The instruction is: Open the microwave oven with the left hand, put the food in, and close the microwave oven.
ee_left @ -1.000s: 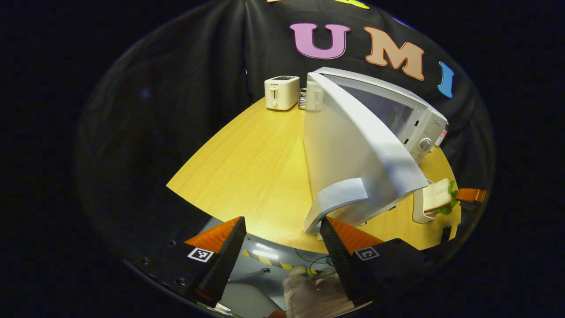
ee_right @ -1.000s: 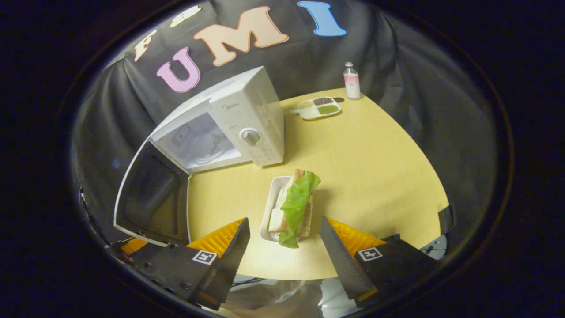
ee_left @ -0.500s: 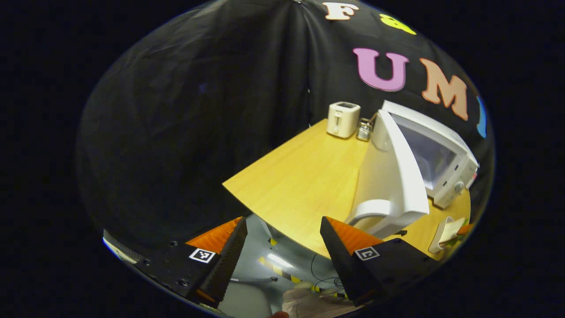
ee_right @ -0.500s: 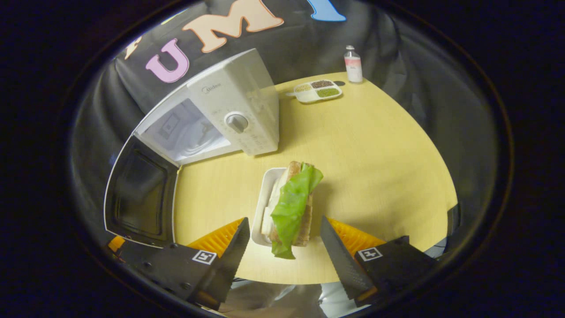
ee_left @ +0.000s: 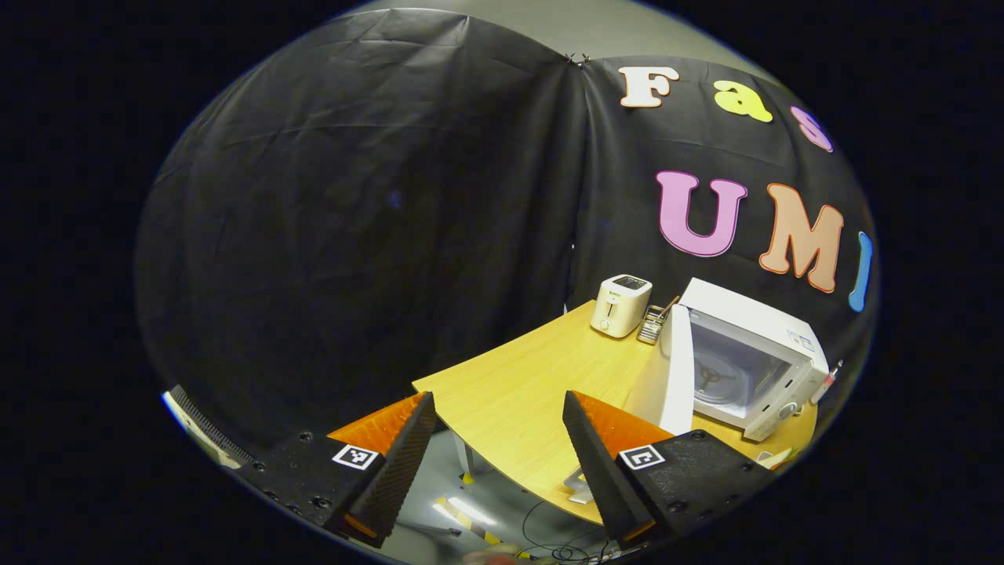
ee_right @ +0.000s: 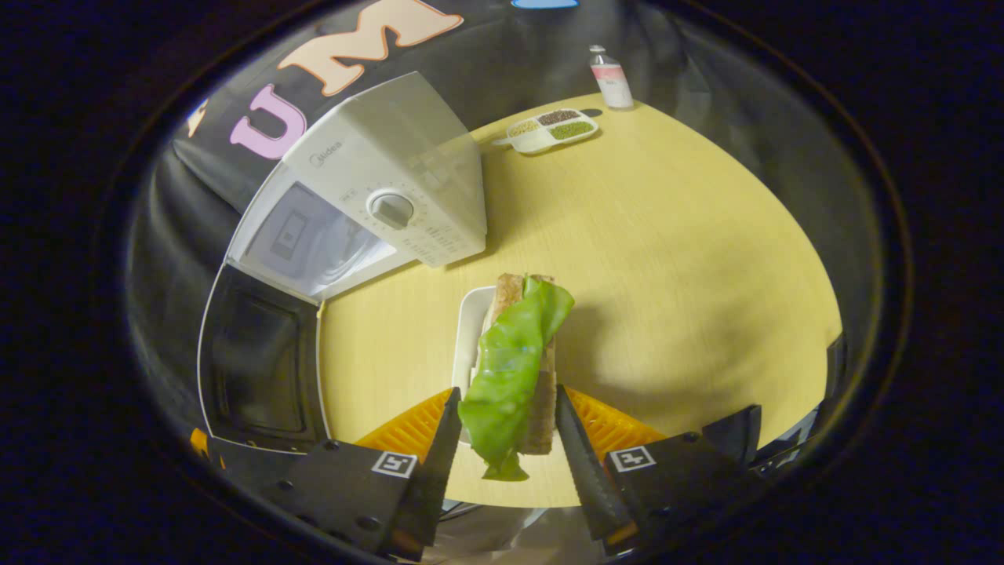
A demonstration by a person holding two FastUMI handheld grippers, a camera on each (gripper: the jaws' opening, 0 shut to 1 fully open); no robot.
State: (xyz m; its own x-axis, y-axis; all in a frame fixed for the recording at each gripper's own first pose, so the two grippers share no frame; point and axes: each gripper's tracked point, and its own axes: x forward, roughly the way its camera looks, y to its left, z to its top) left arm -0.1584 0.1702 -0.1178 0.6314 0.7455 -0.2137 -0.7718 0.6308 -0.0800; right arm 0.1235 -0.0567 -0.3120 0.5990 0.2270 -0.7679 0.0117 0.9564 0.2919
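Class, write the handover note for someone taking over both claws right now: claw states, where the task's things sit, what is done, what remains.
Left claw: open, empty, held off the near edge of the yellow wooden table.
Right claw: fingers close around the lettuce sandwich on its white rectangular dish; firm contact cannot be told.
White microwave oven: standing on the table, its door swung wide open.
Done: door opened.
Left: grip the sandwich, place it inside the oven, close the door.

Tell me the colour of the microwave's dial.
Grey, set on the white microwave front; the dial shows best in the right gripper view.
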